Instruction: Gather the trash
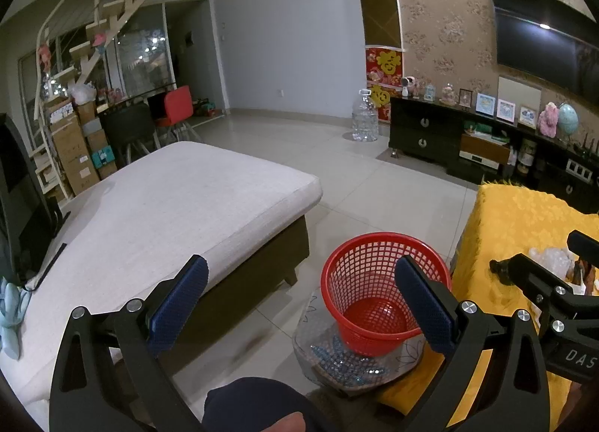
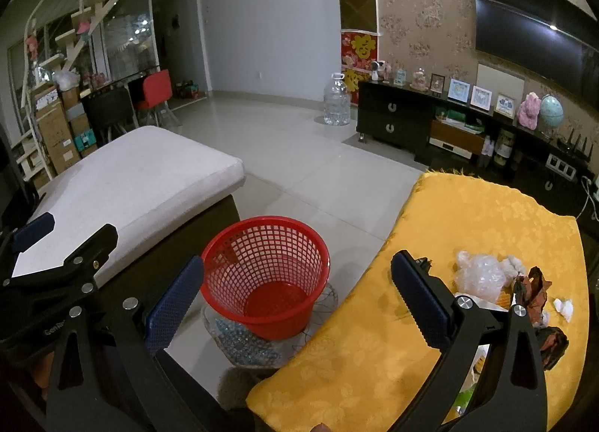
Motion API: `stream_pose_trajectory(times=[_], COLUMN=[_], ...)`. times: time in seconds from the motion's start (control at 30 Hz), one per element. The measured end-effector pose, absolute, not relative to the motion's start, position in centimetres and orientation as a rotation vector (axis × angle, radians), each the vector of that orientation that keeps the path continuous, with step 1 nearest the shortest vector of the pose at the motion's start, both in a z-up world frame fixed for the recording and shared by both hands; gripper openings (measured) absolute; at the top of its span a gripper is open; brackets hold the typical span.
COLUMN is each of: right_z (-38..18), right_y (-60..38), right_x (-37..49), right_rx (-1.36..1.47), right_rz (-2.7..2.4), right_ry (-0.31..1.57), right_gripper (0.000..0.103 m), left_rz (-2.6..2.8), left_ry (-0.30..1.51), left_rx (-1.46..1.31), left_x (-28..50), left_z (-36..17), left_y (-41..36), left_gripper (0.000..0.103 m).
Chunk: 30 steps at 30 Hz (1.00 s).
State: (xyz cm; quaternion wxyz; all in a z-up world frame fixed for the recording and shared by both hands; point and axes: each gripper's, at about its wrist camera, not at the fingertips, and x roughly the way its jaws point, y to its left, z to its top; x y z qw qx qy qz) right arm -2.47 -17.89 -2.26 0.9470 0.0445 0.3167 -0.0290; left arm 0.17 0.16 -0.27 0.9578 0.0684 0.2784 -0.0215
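1. The basket (image 2: pixel 265 278) stands on the floor (image 2: pixel 299 169), between the bed (image 2: pixel 131 181) at 9 o'clock and the table (image 2: pixel 468 229) at 3 o'clock.
2. The trash (image 2: pixel 483 276) lies on the table, at the basket's 3 o'clock.
3. The cabinet (image 2: pixel 393 117) stands against the far wall at 1 o'clock.
4. The water jug (image 2: pixel 337 100) stands just left of the cabinet.

home living room: wall-mounted television (image 2: pixel 531 35) over a dark low cabinet (image 2: pixel 397 121) with framed pictures (image 2: pixel 458 91) and a globe (image 2: pixel 551 111); cushioned daybed (image 1: pixel 168 203), tiled floor (image 1: pixel 337 154), open staircase (image 1: pixel 108 20), stacked cardboard boxes (image 1: pixel 73 147).
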Motion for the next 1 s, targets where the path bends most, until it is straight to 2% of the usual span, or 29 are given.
stream_pose_trajectory(times=[1.0], right_z=[-2.20], right_y=[-18.04], right_x=[-2.57], right_rx=[0.092], right_rz=[-0.060], right_ry=[0.645], right_gripper=[0.097], left_rz=[-0.044], left_ry=[0.567], left_rx=[0.133], left_x=[0.20], left_z=[-0.34], left_y=[0.27], left_gripper=[0.097])
